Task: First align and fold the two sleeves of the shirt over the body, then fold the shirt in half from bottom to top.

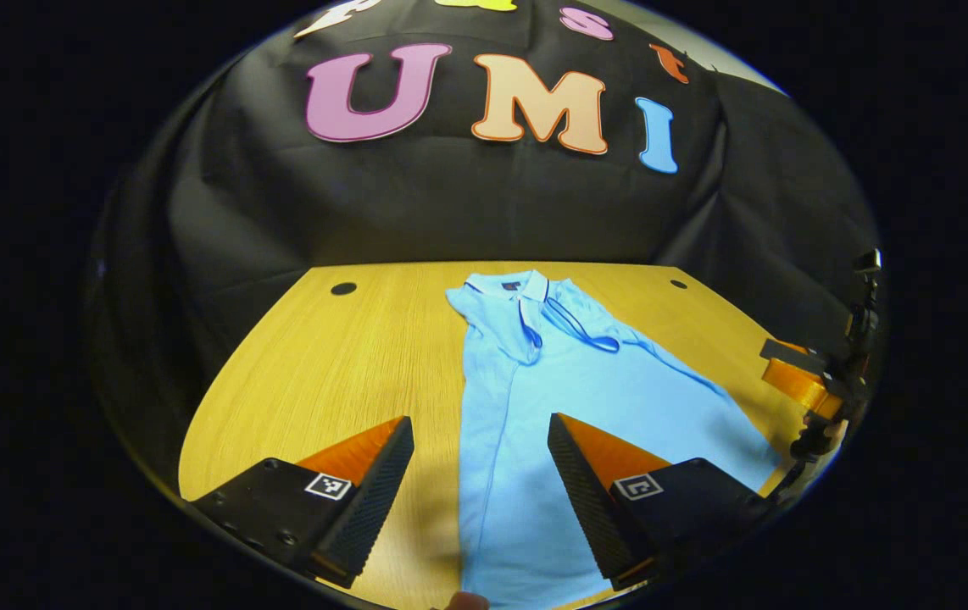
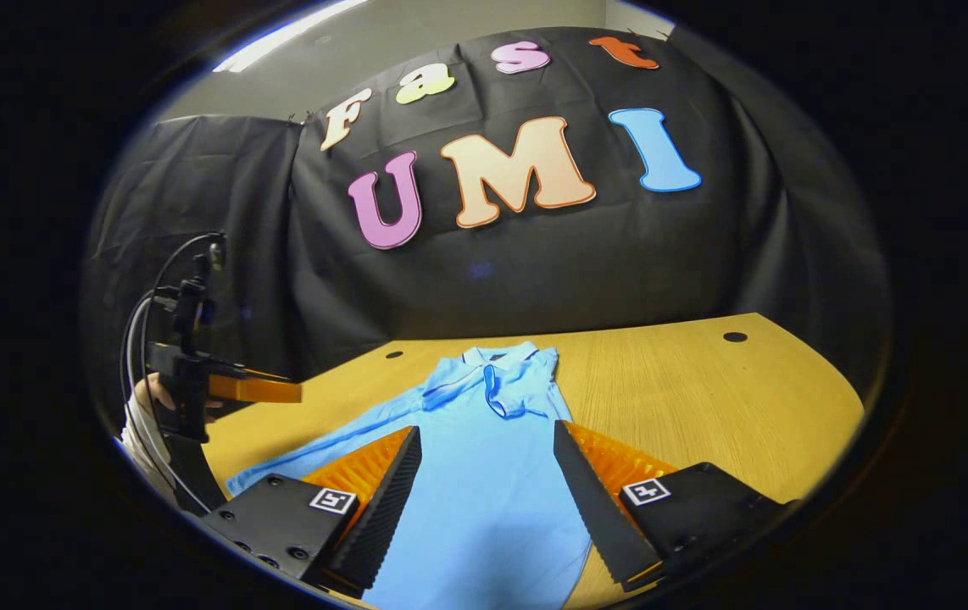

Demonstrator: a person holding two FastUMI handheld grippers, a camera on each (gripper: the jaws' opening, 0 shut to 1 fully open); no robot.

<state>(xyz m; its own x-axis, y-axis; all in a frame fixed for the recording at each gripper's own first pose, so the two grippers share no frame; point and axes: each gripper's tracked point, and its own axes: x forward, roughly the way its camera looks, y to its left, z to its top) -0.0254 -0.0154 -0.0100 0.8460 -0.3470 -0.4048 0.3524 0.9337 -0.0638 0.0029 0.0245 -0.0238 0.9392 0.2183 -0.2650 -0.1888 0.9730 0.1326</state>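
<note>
A light blue polo shirt (image 1: 586, 398) lies flat on the wooden table (image 1: 323, 373), collar toward the far wall. Its sleeves look folded in over the chest, a dark-trimmed cuff showing near the collar. My left gripper (image 1: 478, 424) is open above the shirt's left edge, low over its lower part, with nothing between the fingers. In the right gripper view the shirt (image 2: 484, 457) runs up the middle, and my right gripper (image 2: 486, 430) is open above its right side, also holding nothing. Farther off, each view shows the other gripper: the right gripper (image 1: 802, 381) and the left gripper (image 2: 221, 385).
The table (image 2: 704, 407) has bare wood on either side of the shirt and small dark holes (image 1: 343, 288) near its far corners. The black booth wall stands right behind the far edge. A hand (image 2: 145, 394) and cables hold the left gripper's body.
</note>
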